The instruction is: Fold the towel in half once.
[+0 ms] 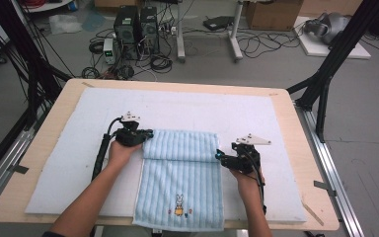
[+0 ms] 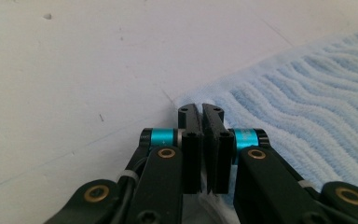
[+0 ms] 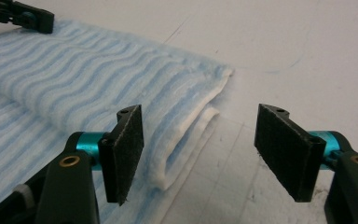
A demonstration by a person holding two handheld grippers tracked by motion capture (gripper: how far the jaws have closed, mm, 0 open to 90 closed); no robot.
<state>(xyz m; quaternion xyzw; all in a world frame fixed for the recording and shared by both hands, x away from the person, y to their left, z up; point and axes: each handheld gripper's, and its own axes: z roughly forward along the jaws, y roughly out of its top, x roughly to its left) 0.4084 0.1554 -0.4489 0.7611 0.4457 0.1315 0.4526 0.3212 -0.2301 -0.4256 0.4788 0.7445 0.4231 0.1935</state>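
White padding (image 1: pixel 54 163) covered most of the wooden table (image 1: pixel 308 148), and beyond the far edge lay a grey floor with two computer towers (image 1: pixel 137 24), tangled cables and a cardboard box (image 1: pixel 274 14) whose contents could not be seen. No container stood on the table itself.

On the padding lay a light blue striped towel (image 1: pixel 180 182) with a small rabbit embroidered near its near hem, which hung slightly over the table's front edge. Its far part was folded over toward the person, making a doubled band (image 1: pixel 180 145) across the middle of the table.

The left gripper (image 1: pixel 145 134) sat at the left end of that fold. In the left gripper view its jaws were pressed together, and whether any cloth was caught between them could not be told; the towel's corner (image 2: pixel 200 100) lay just past the tips.

The right gripper (image 1: pixel 218 157) waited at the fold's right end. Its jaws were spread wide, with the layered edge (image 3: pixel 191 140) of the fold in front of the gap and no pad pressing on it.

The likely trouble from here was an uneven fold. If the right jaws closed on just the top layer, or short of the edge, the lower layer would stay behind and the band would skew. If the left grip held little or nothing, that corner could slip free once lifted. Dragging the cloth rather than lifting it could also pull the overhanging hem off the table.
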